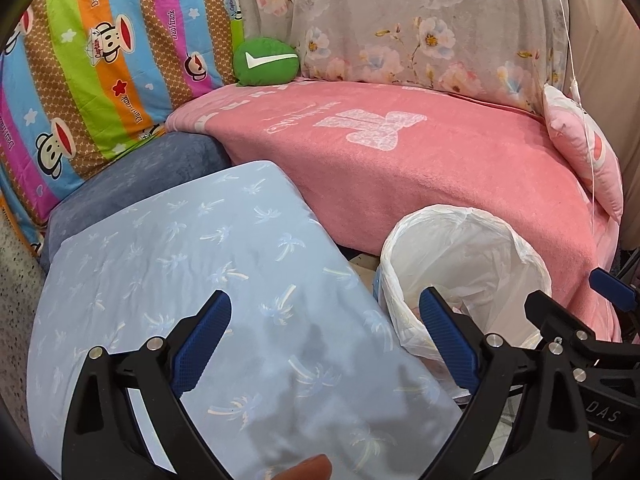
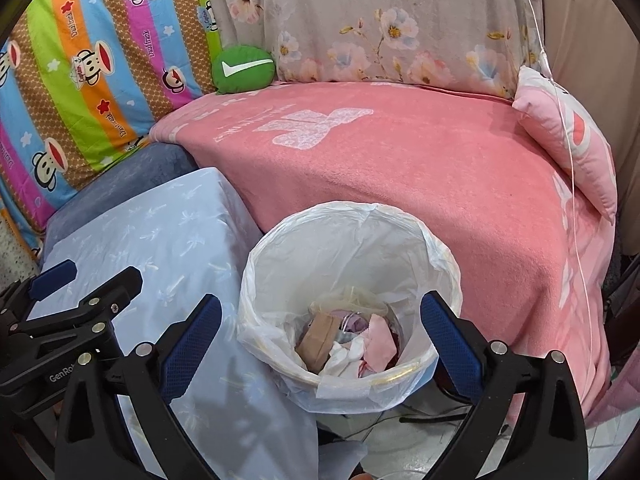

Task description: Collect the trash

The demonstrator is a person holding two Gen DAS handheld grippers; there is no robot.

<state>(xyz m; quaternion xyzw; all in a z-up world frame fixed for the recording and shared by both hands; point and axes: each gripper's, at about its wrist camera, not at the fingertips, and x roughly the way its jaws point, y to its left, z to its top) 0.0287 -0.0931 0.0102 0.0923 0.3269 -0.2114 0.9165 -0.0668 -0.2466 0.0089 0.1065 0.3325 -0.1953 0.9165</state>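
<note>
hovering right gripper (image 2: pixel 320 332), fingers (image 2: pixel 192 340) apart, above bin (image 2: pixel 280 248)

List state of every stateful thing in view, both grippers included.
left gripper: open, holding nothing
right gripper: open, holding nothing, over the bin
bin: upright, lined with a white bag, no lid
trash: paper scraps lying in the bin's bottom
green pouch: closed, on the pink blanket

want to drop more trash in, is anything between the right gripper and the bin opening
Nothing visible blocks it. The right gripper hangs open right above the bin, whose liner is folded back over the rim, mouth uncovered. Trash only fills the bottom. The left gripper is off to the side over the blue pillow.
</note>
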